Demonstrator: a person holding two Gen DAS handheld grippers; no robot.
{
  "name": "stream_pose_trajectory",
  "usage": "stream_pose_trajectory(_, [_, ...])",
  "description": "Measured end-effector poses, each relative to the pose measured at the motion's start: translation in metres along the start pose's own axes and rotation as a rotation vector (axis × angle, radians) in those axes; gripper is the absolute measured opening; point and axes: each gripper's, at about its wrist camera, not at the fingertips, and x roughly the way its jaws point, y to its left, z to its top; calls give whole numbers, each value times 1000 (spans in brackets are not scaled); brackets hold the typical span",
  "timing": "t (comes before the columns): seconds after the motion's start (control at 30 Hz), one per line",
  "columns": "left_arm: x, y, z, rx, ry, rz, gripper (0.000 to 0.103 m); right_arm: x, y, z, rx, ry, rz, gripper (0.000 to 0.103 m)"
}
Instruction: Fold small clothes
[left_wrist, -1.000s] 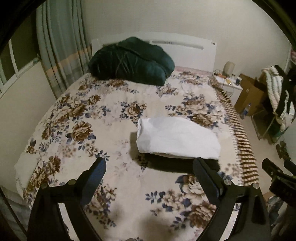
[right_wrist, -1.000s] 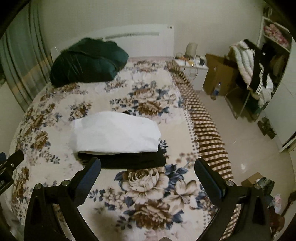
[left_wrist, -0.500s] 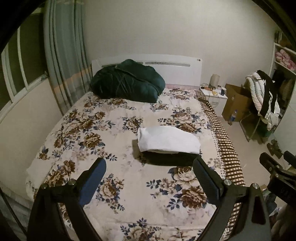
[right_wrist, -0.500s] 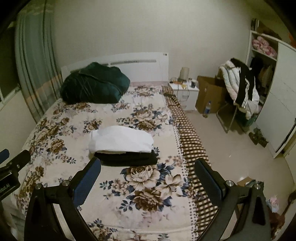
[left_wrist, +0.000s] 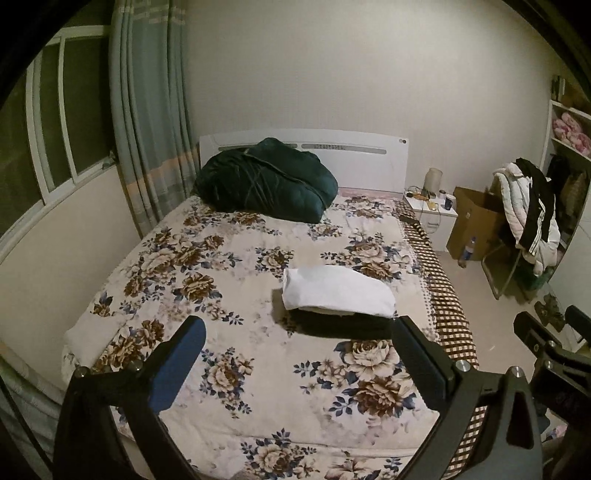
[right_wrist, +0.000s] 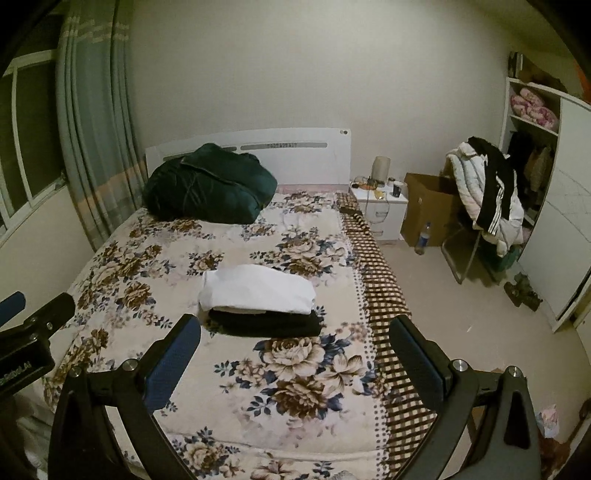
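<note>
Folded clothes (left_wrist: 338, 295), floral bed (left_wrist: 229, 266), bedroom

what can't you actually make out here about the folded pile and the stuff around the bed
- Black garment, both views: the white garment on top covers most of it, so its kind and folds are hidden.
- White garment: too plain to tell its kind.
- Nightstand items, both views: too small to identify.
- Green bundle: what lies behind it is hidden.
- Bed near edge: hidden behind the gripper frames.

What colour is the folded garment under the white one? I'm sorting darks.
Black, clearest in the right wrist view.
</note>
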Motion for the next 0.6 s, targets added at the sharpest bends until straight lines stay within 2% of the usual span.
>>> stream_pose_trajectory(0.6, [-10, -5, -7, 20, 9, -12, 103, 11, -7, 5, -2, 9, 13, 103])
